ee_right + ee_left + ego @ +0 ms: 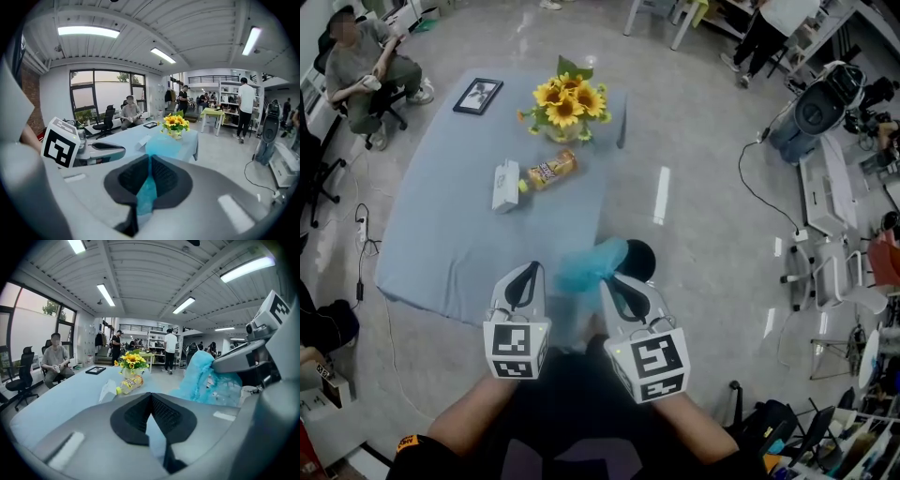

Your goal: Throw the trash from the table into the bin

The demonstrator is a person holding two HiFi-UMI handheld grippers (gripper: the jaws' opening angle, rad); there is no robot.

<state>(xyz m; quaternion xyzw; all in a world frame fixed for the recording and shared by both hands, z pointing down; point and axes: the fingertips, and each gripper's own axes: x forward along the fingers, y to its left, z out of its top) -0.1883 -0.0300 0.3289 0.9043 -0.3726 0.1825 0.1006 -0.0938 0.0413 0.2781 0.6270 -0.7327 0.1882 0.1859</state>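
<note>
Your right gripper (pixel 149 161) was clamped shut on a blue bag (pixel 586 264); your left gripper (pixel 151 397), beside it, was closed and empty. Ahead lay the table (pixel 459 216), the bin (pixel 643 253) just past the right jaws. Thin plastic could have slipped free short of it.

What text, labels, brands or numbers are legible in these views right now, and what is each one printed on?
No text is readable in any view.
The yellow snack packet has dark print on it, too blurred to read.
The white carton shows no legible print.
The picture frame is too small to read.
The marker cubes carry black square patterns only, no words.
</note>
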